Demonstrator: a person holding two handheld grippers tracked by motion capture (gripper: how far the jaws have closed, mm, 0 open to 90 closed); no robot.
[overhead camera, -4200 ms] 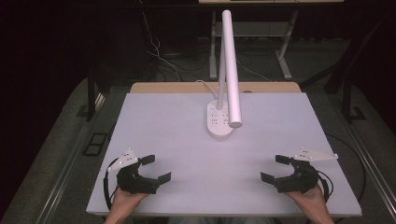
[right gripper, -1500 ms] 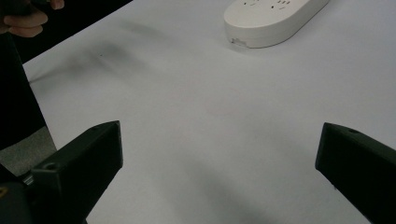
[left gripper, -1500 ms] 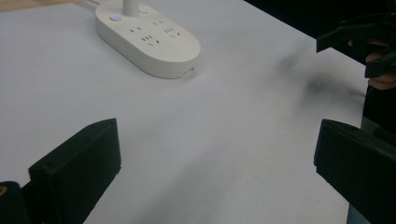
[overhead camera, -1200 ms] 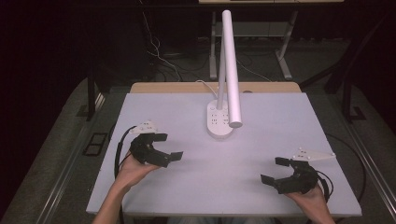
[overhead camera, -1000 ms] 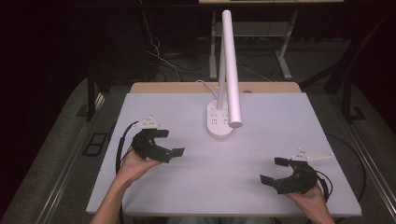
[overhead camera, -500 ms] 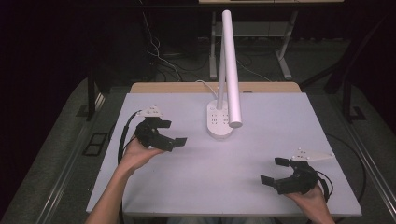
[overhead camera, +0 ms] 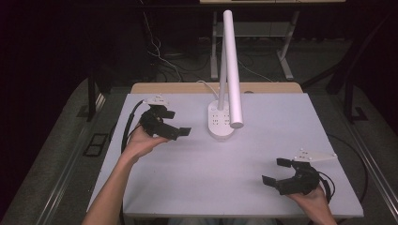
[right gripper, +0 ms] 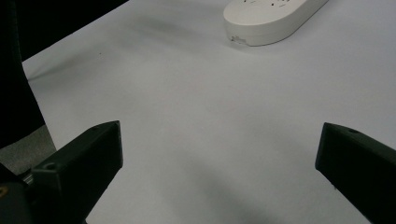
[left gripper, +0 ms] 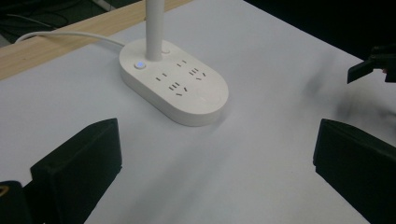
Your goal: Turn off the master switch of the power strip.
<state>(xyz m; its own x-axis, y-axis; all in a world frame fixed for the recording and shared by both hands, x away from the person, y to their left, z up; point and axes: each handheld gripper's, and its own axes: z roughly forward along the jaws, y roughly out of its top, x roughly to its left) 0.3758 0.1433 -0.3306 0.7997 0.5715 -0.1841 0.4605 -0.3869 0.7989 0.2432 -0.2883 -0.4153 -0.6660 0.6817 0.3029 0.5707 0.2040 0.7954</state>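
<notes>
White table (overhead camera: 187,187) against a dark room, lamp base (overhead camera: 220,123) standing near the middle of its far edge. Left gripper (overhead camera: 174,123) jaws apart, empty, just left of the base and pointed at it. Right gripper (overhead camera: 276,171) jaws apart, empty, near the front right corner.

So it's a white desk lamp (overhead camera: 228,70) with a built-in power strip base (left gripper: 175,87). The oval base sits flat near the back middle of the counter (overhead camera: 187,178), sockets facing up, with a small round button glowing bluish beside the upright stem. The long tube head slants forward over it, and a white cord trails off the back.
</notes>
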